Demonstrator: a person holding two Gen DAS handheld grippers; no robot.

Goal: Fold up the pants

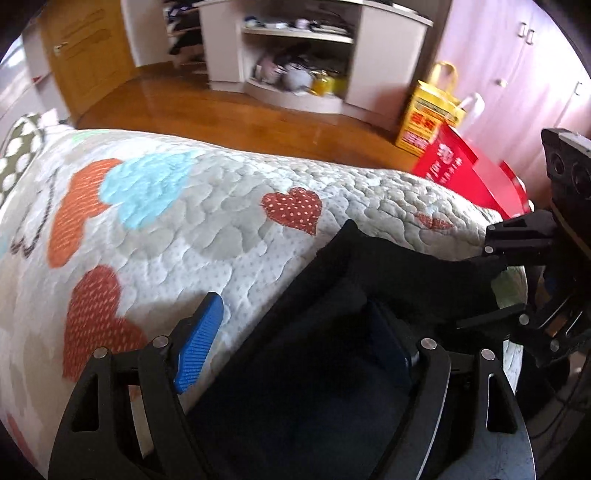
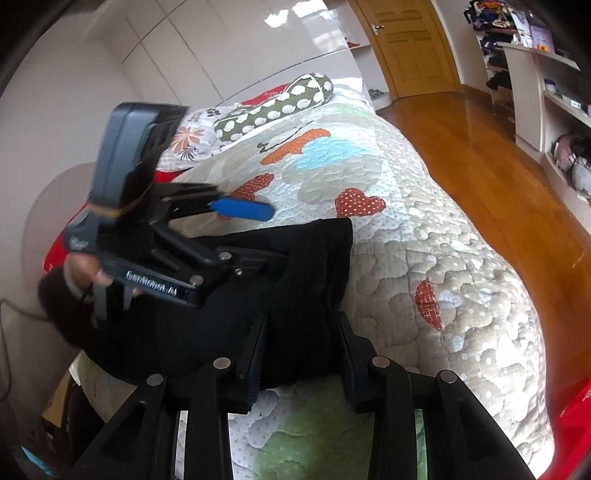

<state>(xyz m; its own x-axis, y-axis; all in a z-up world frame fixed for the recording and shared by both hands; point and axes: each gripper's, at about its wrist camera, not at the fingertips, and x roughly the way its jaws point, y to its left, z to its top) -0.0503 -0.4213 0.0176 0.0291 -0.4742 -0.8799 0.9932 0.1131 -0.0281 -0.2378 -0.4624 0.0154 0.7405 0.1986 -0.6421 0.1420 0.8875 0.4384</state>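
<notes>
On the heart-print quilt (image 2: pixel 424 236) near the bed's foot edge, the black pants (image 2: pixel 306 280) lie already folded into a thick bundle. Right gripper (image 2: pixel 303 354) clamps its 6 o'clock edge; left gripper (image 2: pixel 258 236), at 9 o'clock, gapes wide, pinching nothing. Perhaps one last fold or smoothing remains.

You get bright daylight in both views. The wood floor (image 1: pixel 207 107) shines with glare, and the glossy wall (image 2: pixel 303 22) carries white window reflections. The black pants (image 2: pixel 295 266) swallow detail; their folds barely read. Fisheye bending curves the bed (image 1: pixel 184 229) and shelves (image 1: pixel 295 55), with dark vignette at the corners. The left gripper (image 2: pixel 255 236) looks motion-blurred from the right wrist, and the bags (image 1: pixel 436 118) are soft.
</notes>
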